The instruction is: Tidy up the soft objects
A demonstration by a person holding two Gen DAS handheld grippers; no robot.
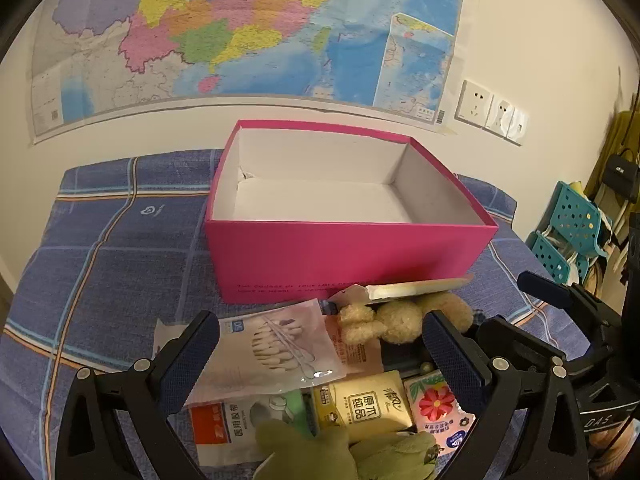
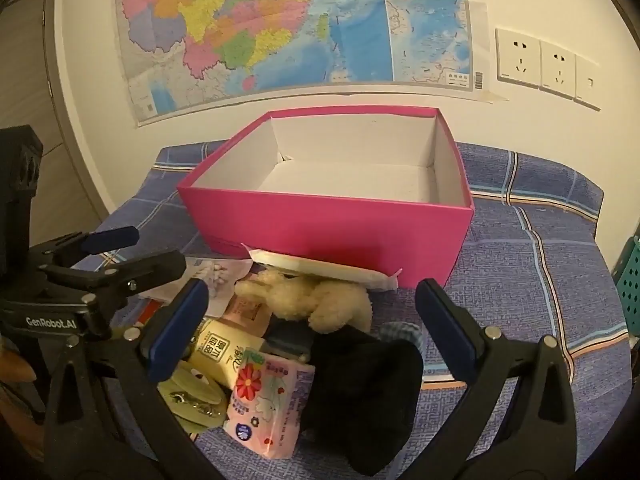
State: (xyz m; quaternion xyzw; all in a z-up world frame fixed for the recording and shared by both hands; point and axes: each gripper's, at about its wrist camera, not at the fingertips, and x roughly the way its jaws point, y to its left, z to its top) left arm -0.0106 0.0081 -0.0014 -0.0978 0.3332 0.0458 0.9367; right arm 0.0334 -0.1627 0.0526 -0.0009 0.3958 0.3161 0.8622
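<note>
Nothing is packed: our pink cardboard box (image 1: 348,256) sits empty, soft pile (image 2: 304,320) at 6 o'clock; left hand-held gripper (image 1: 320,356) and right hand-held gripper (image 2: 316,328) both spread.

A colourful map (image 1: 248,32) filled the upper part of both views, pinned to a pale wall (image 2: 540,0). White sockets (image 2: 548,68) sat to its right, in the upper right of the right view. A blue plaid cloth (image 1: 112,248) covered the tabletop across the middle and lower frame. At the right edge of the left view stood teal perforated baskets (image 1: 572,224), with a black adapter (image 1: 620,172) hanging above them. A door (image 2: 24,100) showed at the right view's left edge.
</note>
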